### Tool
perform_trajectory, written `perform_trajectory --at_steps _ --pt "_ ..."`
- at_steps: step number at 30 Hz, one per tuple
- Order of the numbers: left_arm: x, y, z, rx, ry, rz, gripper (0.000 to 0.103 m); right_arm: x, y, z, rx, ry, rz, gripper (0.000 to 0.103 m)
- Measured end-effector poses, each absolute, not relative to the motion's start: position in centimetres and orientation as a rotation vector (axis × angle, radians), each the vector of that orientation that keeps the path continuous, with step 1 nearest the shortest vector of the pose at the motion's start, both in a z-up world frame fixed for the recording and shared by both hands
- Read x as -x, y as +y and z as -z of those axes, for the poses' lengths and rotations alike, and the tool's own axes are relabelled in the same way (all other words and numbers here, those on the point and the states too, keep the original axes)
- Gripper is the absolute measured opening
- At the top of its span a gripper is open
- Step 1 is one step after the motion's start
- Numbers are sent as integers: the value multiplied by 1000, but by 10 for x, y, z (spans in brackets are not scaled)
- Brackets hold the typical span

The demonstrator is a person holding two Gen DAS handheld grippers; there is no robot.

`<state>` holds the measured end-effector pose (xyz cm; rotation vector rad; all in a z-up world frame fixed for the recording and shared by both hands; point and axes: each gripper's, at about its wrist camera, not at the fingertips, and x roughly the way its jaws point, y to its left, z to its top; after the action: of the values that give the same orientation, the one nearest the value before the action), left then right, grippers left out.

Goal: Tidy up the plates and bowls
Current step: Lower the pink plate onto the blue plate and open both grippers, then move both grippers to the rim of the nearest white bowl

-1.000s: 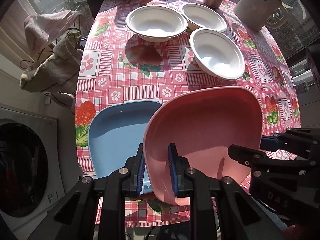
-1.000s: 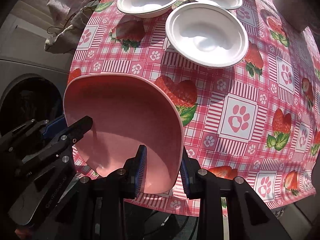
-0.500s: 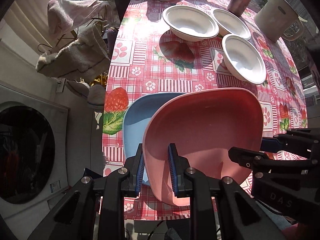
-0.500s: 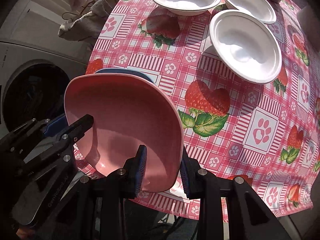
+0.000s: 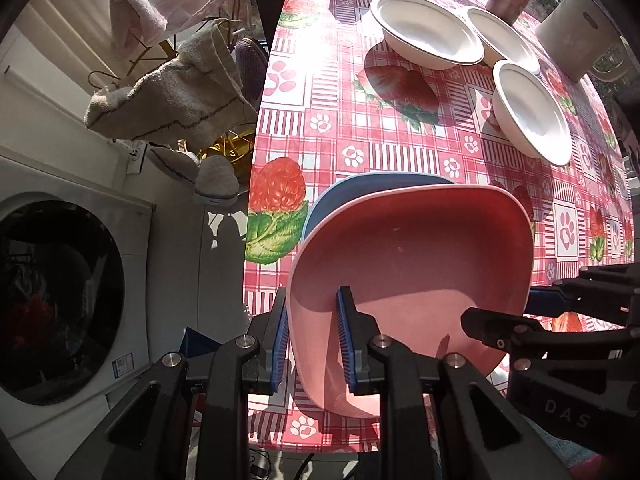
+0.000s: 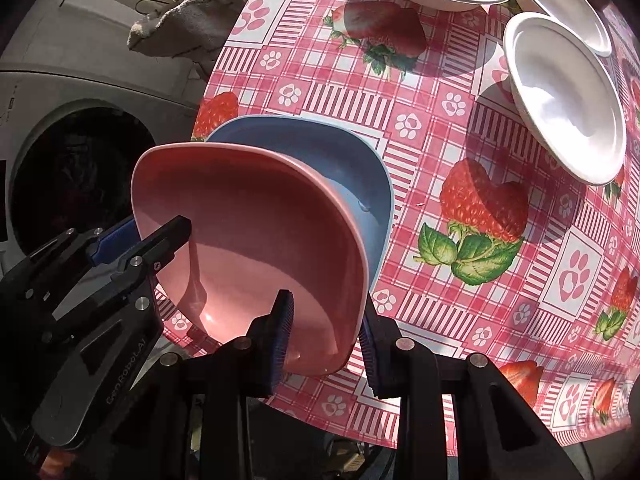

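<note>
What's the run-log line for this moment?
left tongs: shut on pink plate | right tongs: shut on pink plate | under it: blue plate | white bowls: untouched

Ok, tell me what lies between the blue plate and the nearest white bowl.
Only bare strawberry tablecloth separates the blue plate from the nearest white bowl; the right wrist view shows it best.

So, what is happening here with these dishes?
A person holds the pink dish with both tongs: the left tongs and right tongs each clamp its near rim. The dish hangs over the blue dish, which lies on the table near its edge, so it looks about to be stacked there. Three white bowls sit untouched farther back.
</note>
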<state>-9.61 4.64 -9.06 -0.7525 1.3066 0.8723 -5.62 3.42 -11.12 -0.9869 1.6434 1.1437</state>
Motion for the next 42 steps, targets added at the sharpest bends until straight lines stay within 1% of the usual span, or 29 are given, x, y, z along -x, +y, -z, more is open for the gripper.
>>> perform_trajectory --at_steps 3,4,5,7,8,10,12,13,15,16,20,26,34,42 --pt "96 49 94 752 1301 -874 25 54 37 119 966 1674 -1125 35" --pt "96 50 95 755 1294 -874 30 53 38 121 956 1686 -1121 35" --pt "96 51 95 762 1285 -872 31 52 39 123 943 1697 -1121 35" --pt "97 52 95 771 1267 -875 42 51 40 124 924 1706 -1127 35" --pt "98 53 94 771 1257 -878 45 51 41 125 921 1707 -1131 35" --pt "99 53 92 769 1239 -886 57 46 39 124 926 1703 -1130 37" --pt "102 55 89 767 1227 -898 59 38 36 122 902 1706 -1137 56" --pt "103 56 88 770 1222 -900 61 34 35 120 888 1706 -1138 60" --pt "104 58 86 777 1215 -902 61 27 33 117 869 1697 -1134 78" --pt "105 58 85 781 1211 -902 62 22 33 115 861 1687 -1129 81" --pt "104 55 84 784 1217 -894 64 3 25 117 877 1673 -1051 82" --pt "90 42 87 779 1239 -839 64 -36 -4 124 759 1724 -928 82" --pt "39 33 80 756 1253 -724 64 -89 -41 133 643 1776 -795 82" --pt "-19 49 75 763 1257 -675 64 -156 -54 117 581 1748 -775 82"
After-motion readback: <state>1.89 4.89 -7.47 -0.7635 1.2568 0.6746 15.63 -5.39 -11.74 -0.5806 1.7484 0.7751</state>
